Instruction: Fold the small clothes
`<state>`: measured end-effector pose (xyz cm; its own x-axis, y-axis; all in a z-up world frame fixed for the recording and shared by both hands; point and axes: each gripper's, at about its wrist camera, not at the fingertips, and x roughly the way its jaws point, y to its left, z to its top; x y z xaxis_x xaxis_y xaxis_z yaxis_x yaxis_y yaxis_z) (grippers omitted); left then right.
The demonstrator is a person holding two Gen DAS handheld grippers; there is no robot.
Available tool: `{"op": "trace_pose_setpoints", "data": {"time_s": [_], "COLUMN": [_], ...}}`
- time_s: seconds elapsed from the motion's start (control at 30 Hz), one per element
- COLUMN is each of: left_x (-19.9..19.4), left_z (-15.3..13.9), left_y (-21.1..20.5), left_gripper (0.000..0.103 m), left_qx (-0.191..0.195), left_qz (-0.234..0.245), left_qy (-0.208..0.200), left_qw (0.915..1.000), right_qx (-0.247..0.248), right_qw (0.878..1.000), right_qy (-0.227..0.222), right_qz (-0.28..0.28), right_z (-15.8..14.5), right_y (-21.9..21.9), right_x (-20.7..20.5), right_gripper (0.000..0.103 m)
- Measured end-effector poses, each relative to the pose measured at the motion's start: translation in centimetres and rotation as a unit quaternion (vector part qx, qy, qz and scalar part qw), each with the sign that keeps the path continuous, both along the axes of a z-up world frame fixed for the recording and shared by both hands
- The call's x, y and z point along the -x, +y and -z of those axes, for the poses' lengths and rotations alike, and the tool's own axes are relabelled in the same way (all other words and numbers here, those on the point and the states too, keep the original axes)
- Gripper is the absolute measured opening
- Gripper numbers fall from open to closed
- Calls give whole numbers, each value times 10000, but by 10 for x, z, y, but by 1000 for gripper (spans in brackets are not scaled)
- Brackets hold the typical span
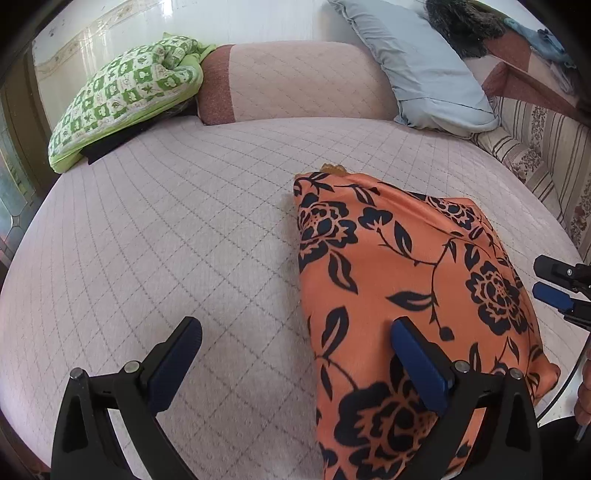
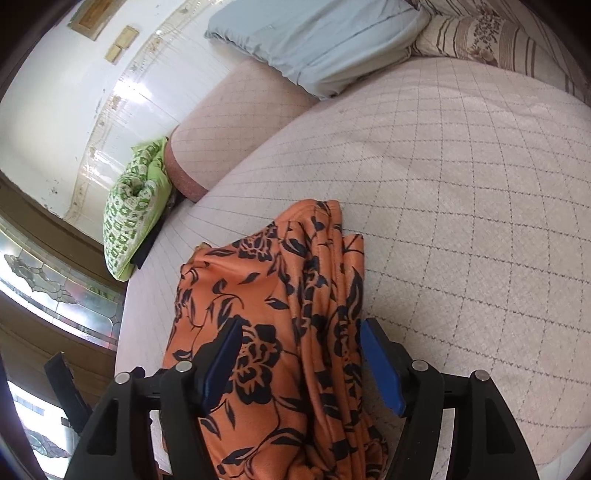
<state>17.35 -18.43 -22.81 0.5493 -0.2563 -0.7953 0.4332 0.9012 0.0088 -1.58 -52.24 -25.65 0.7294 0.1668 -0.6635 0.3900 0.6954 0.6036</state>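
Folding in hand. The garment [image 2: 280,317] lies on the bed [image 2: 461,221], bunched between the right gripper's [image 2: 299,365] released jaws. Left gripper [image 1: 295,365] released, straddling its edge. Next: regrasp an edge, judged.

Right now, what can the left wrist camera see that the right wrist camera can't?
Only the left wrist view shows the dark furry thing behind the blue pillow, blue clothes at the far right, and the right gripper poking in from the side. Only the right wrist view shows the patterned window and the wall plaques. Both show the orange flowered cloth, the green pillow, the blue pillow, the striped bedding and the quilted bed. The left gripper stands open, one finger over the cloth.
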Motion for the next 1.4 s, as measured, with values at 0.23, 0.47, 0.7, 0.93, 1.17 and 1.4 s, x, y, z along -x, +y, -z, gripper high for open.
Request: {"op": "trace_pose_setpoints", "data": {"time_s": [0.23,0.47,0.7,0.93,1.17,1.4], "left_x": [-11,-18,-32,-40,-46,-48], "left_z": [4,7,12,29,42,45], "left_y": [-11,-14,-11,-12,-10,-14], "left_gripper": [102,102,102,102,102,102], "left_qx": [87,194,476,820,1190,1557], "left_qz": [125,212,346,594,842,1391], "left_qy": [195,385,796,1568,2168,2515], "left_qw": [9997,9988,9951,9824,9653,9451], "right_qx": [-1,189,-7,-321,-940,-1411], "right_qw": [9999,9989,9970,9926,9887,9816], "right_qy": [122,256,394,645,532,393], "right_qz": [-44,-349,-670,-973,-1035,-1222], "right_z": [6,8,18,36,48,55], "right_y": [-5,2,1,1,-7,-14], "right_x": [-12,-20,-23,-30,-33,-37], "right_gripper": [70,70,71,72,76,77]}}
